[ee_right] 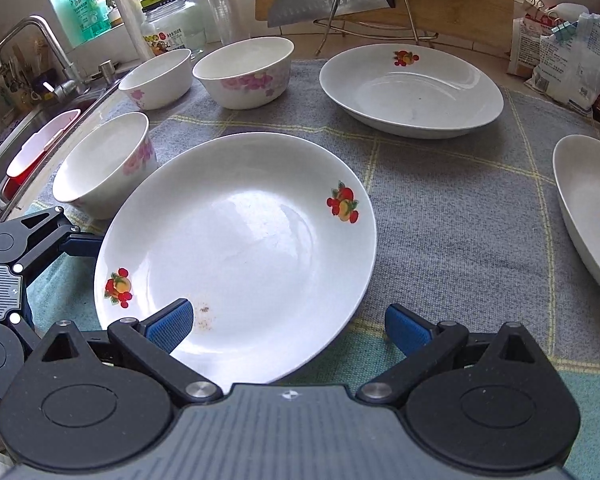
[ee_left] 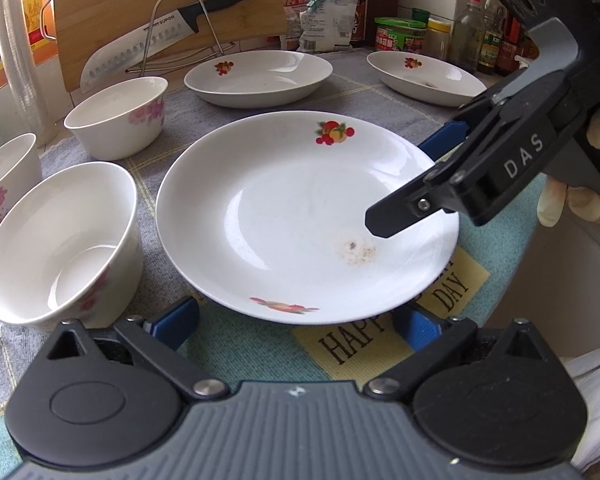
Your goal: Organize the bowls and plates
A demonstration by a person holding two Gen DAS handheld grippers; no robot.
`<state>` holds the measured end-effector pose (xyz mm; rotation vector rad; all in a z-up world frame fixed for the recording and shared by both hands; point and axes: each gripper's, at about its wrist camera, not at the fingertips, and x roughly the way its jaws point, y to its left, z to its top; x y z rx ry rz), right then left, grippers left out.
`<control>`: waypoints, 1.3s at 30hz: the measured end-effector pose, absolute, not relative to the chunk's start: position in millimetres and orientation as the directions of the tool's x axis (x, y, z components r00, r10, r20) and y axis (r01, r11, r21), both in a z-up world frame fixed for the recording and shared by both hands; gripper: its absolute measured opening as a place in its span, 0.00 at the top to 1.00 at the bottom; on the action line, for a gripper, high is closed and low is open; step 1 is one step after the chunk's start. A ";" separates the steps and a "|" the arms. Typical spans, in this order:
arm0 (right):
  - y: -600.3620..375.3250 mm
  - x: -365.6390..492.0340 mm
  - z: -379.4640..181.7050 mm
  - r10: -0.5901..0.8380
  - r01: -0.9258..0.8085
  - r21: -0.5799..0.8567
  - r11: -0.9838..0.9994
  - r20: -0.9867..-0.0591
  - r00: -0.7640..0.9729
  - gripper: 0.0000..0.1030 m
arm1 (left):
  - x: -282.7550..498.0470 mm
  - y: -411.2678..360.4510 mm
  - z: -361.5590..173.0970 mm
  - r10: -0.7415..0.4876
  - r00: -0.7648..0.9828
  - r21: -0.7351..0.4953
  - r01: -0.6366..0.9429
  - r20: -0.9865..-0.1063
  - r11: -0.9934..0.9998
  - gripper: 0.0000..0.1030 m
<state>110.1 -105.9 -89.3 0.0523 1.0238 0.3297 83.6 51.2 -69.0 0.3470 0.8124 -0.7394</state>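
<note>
A white plate with fruit prints (ee_left: 300, 216) (ee_right: 236, 256) lies on the grey cloth. My left gripper (ee_left: 296, 326) is open at its near rim, one blue pad on each side. My right gripper (ee_right: 288, 328) is open over the plate's right rim; one finger (ee_left: 404, 212) hovers above the plate, the other is beyond its edge. Two more white plates (ee_left: 260, 76) (ee_left: 424, 76) sit farther back. Three white bowls with pink flowers (ee_left: 60, 244) (ee_left: 118, 116) (ee_left: 8, 176) stand at the left.
A cutting board with a knife on a wire rack (ee_left: 160, 28) stands at the back. Sauce bottles and jars (ee_left: 476, 32) fill the back right corner. A sink with a faucet (ee_right: 32, 92) lies left of the cloth. Food bags (ee_right: 568, 60) stand at the right.
</note>
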 end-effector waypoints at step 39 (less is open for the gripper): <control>-125.3 163.5 -86.2 0.448 -0.273 0.375 0.886 -0.845 0.291 0.00 | 90.4 43.6 -67.0 -0.431 0.463 0.005 0.685 -0.774 0.728 0.00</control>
